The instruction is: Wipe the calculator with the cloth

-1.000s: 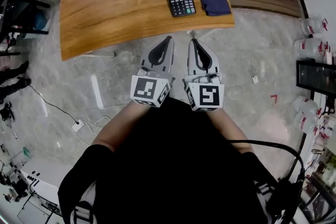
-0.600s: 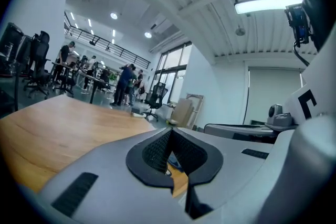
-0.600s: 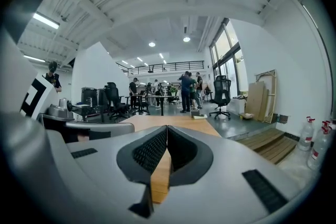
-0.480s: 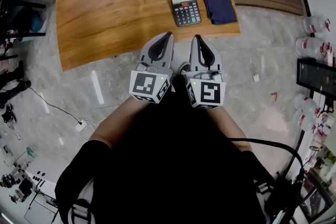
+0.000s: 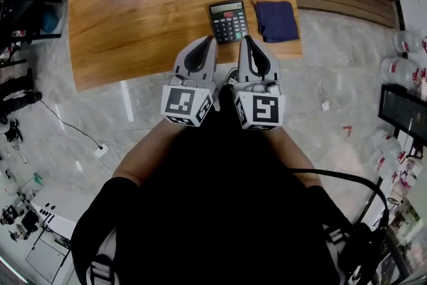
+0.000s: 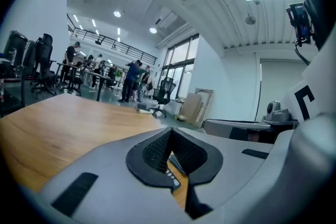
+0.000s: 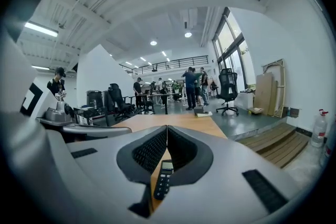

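The calculator (image 5: 228, 21) lies flat on the wooden table (image 5: 147, 3), near its front edge, keys up and display at the far end. The dark blue folded cloth (image 5: 277, 21) lies just beside it on the right, apart by a thin strip of wood.

Both grippers are held side by side over the table's front edge, pointing at the calculator. The left gripper (image 5: 211, 39) has its jaws together with nothing between them, and its tip is at the calculator's near left corner. The right gripper (image 5: 245, 39) is likewise closed and empty, with its tip at the near right corner. Whether either tip touches the calculator cannot be told. In the right gripper view the calculator shows just ahead, below the closed jaws.
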`<state>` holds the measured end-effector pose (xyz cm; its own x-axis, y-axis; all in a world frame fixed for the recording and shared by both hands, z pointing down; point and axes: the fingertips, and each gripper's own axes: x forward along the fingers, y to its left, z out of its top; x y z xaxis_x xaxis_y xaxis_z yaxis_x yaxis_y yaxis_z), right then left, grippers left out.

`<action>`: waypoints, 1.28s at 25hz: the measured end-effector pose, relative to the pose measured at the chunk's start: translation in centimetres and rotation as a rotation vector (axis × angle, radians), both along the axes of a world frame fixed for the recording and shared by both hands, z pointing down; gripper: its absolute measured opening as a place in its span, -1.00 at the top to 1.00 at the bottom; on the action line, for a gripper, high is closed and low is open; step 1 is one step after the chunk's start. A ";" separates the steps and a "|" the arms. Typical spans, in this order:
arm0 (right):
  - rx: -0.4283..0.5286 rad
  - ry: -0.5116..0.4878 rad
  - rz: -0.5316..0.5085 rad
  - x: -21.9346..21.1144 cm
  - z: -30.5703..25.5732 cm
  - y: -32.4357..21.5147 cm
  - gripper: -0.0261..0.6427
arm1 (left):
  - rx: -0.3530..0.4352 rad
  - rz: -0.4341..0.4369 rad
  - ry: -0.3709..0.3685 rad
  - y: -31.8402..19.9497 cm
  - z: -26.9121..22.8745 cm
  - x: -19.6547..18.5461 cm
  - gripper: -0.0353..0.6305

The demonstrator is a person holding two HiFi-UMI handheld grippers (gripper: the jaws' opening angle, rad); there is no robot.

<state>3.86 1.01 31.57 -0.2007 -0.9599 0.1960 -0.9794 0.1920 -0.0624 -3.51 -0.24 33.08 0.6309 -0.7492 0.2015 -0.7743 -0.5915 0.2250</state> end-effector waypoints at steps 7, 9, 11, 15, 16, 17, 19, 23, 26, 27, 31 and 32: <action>-0.029 -0.009 -0.063 2.3 1.5 -2.7 0.88 | -0.019 -0.033 -0.043 -2.3 1.1 2.4 0.87; -0.048 -0.003 -0.080 2.5 2.5 -3.4 0.88 | -0.025 -0.043 -0.057 -3.1 2.1 2.5 0.87; -0.072 -0.006 -0.091 2.5 3.9 -4.0 0.88 | -0.034 -0.048 -0.072 -3.9 3.3 2.5 0.87; -0.117 -0.006 -0.086 2.2 6.7 -5.1 0.88 | -0.059 -0.027 -0.100 -4.8 6.0 2.5 0.87; -0.126 -0.001 -0.081 2.1 7.4 -5.5 0.88 | -0.069 -0.018 -0.101 -5.1 6.7 2.5 0.87; -0.138 0.006 -0.073 2.1 8.3 -5.8 0.88 | -0.082 -0.009 -0.101 -5.3 7.5 2.4 0.87; -0.166 0.020 -0.054 2.1 10.1 -6.4 0.88 | -0.110 0.005 -0.099 -5.6 9.3 2.2 0.87; -0.232 0.060 -0.025 2.4 14.4 -7.2 0.88 | -0.172 0.031 -0.097 -6.3 13.2 1.6 0.87; -0.305 0.092 -0.005 3.1 17.9 -7.6 0.88 | -0.218 0.059 -0.095 -6.7 15.8 1.2 0.87; -0.328 0.100 0.003 3.3 18.9 -7.7 0.88 | -0.239 0.066 -0.092 -6.8 16.6 1.1 0.86; -0.406 0.114 0.004 3.9 22.1 -8.0 0.88 | -0.294 0.082 -0.088 -6.9 19.3 0.8 0.62; -0.423 0.117 0.002 3.9 22.8 -8.1 0.88 | -0.310 0.087 -0.087 -6.8 19.9 0.7 0.57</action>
<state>7.72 -7.08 54.32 -0.1521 -0.7903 0.5935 -0.9849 0.1717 -0.0238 -2.76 -7.02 52.99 0.6602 -0.5882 0.4671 -0.7481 -0.5700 0.3397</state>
